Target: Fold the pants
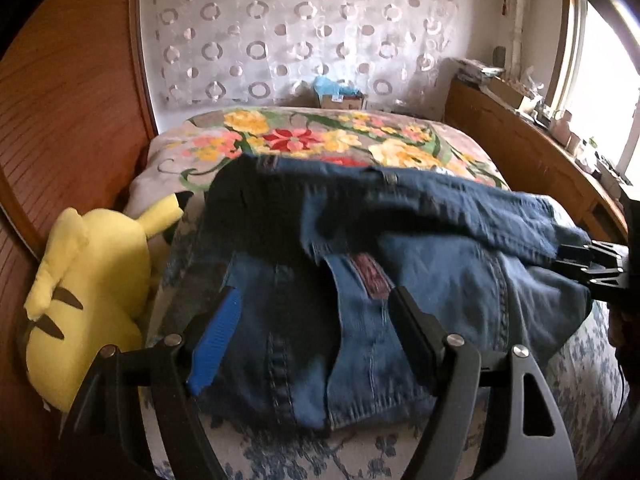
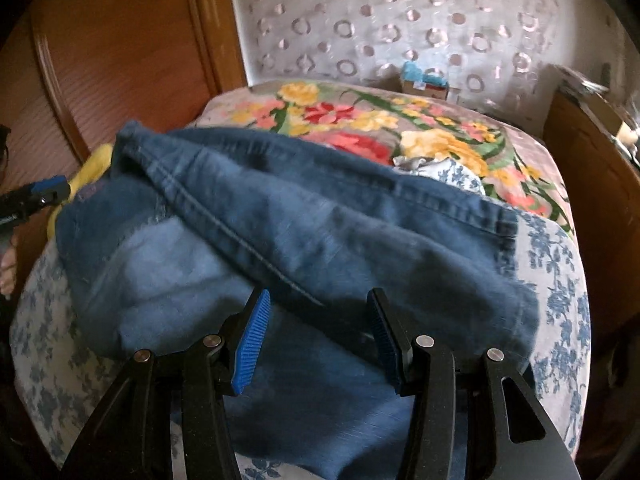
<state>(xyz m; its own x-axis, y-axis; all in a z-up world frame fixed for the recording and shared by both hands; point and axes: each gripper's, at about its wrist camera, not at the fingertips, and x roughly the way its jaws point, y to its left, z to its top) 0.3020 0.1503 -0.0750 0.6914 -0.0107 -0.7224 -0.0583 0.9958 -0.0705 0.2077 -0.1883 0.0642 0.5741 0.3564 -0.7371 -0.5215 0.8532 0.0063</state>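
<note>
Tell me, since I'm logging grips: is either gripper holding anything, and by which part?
Nothing is held. The left gripper and right gripper both stand open above the folded blue denim pants.

Pants [image 1: 400,240] lie on the bed [image 1: 580,380], plush toy [image 1: 88,300] at their left.

Motion-blurred jeans [image 1: 420,216] hiding the floral blanket [image 1: 304,136]
</note>
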